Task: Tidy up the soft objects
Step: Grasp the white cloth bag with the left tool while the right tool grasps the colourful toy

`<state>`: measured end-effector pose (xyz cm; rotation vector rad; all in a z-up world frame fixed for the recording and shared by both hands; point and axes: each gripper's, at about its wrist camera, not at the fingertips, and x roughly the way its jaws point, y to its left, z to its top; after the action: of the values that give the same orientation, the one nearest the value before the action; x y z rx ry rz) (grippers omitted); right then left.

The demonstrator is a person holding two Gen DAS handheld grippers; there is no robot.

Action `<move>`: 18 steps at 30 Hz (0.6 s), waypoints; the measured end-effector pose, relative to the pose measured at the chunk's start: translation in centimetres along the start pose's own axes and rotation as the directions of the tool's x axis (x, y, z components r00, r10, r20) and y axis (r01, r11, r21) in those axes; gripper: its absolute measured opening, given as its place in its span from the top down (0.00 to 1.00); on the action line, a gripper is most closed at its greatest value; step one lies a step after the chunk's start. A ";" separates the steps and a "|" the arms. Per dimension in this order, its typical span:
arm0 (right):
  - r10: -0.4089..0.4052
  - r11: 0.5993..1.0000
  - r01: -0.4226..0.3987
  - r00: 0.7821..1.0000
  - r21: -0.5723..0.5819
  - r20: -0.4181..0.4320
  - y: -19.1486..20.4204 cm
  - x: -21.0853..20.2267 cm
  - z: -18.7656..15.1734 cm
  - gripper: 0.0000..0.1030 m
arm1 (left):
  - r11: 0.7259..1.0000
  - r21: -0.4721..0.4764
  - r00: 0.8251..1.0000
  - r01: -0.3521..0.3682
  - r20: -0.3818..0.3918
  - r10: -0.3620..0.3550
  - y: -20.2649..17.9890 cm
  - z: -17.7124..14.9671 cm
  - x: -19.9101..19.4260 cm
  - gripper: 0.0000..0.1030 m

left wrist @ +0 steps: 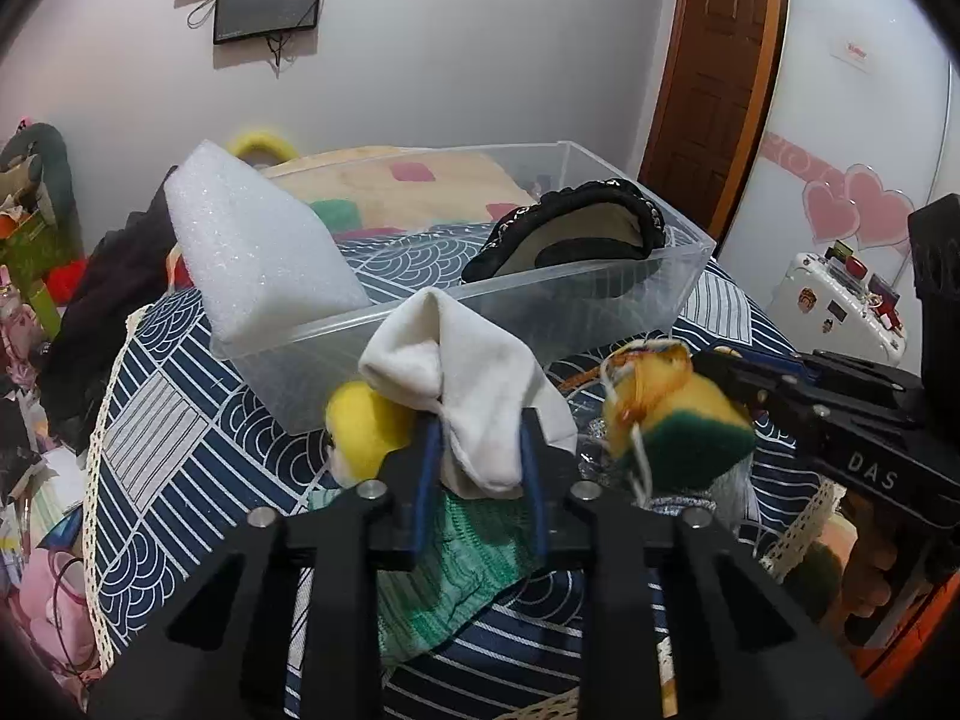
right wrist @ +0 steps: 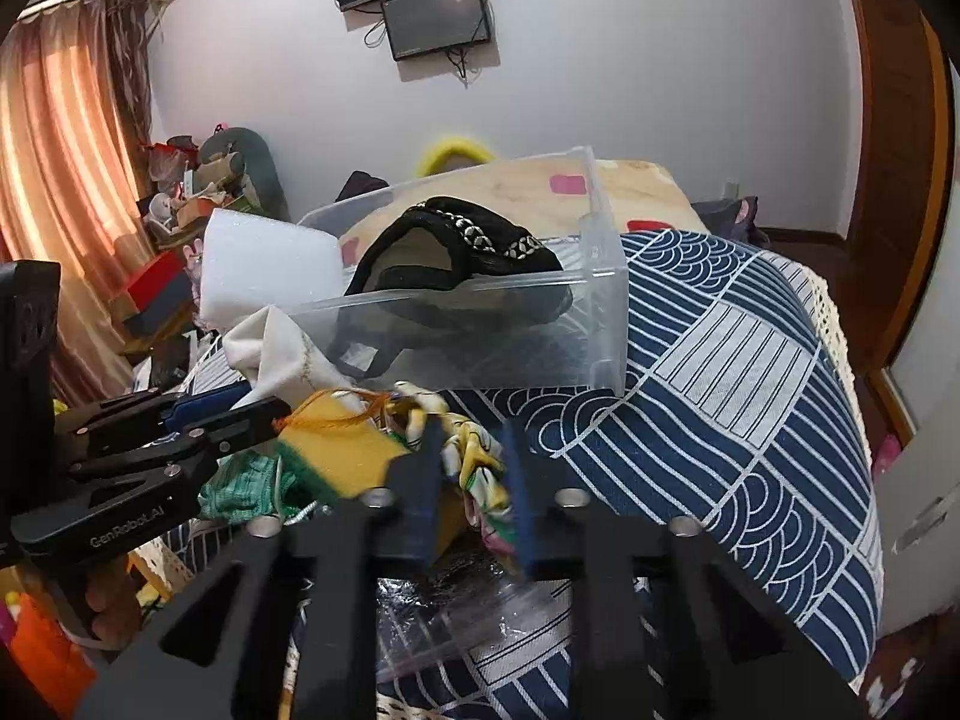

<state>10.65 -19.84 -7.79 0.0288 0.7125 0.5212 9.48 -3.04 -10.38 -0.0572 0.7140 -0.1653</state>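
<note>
My left gripper (left wrist: 480, 435) is shut on a white sock (left wrist: 468, 372), which stands up between its blue pads just in front of the clear plastic bin (left wrist: 690, 252). My right gripper (right wrist: 471, 453) is shut on a crumpled yellow, white and green patterned cloth (right wrist: 480, 450). A yellow-and-green sponge (right wrist: 342, 444) with orange threads lies against that cloth on its left. In the left wrist view the right gripper (left wrist: 720, 363) comes in from the right at the sponge (left wrist: 690, 420). The bin holds a white foam block (left wrist: 258, 252) and a black slipper (left wrist: 576, 228).
A yellow plush ball (left wrist: 366, 426) and a green knitted cloth (left wrist: 474, 552) lie under the left gripper. A clear plastic bag (right wrist: 456, 618) lies below the right gripper. Everything rests on a blue-and-white patterned bedcover (right wrist: 750, 390). Clutter is piled along the bed's left side (left wrist: 36, 240).
</note>
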 end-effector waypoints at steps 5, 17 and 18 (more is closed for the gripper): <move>-0.021 1.000 0.021 0.999 -0.014 0.028 0.3 -0.5 0.0 0.90 | 1.000 -0.003 1.000 -0.014 0.027 0.014 0.1 -0.2 -1.1 0.88; -0.054 0.999 0.054 0.988 0.006 0.141 -0.1 -3.3 1.5 0.90 | 0.999 -0.029 0.991 -0.036 0.128 0.040 1.3 0.6 -5.1 0.88; -0.061 0.998 0.061 0.987 0.005 0.149 0.0 -3.5 1.7 0.90 | 0.999 -0.034 0.990 -0.036 0.133 0.040 1.4 0.8 -5.3 0.88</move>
<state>9.50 -21.18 -4.30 0.0464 0.5653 0.4552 6.21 -0.76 -6.52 -0.0839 0.5832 -0.1124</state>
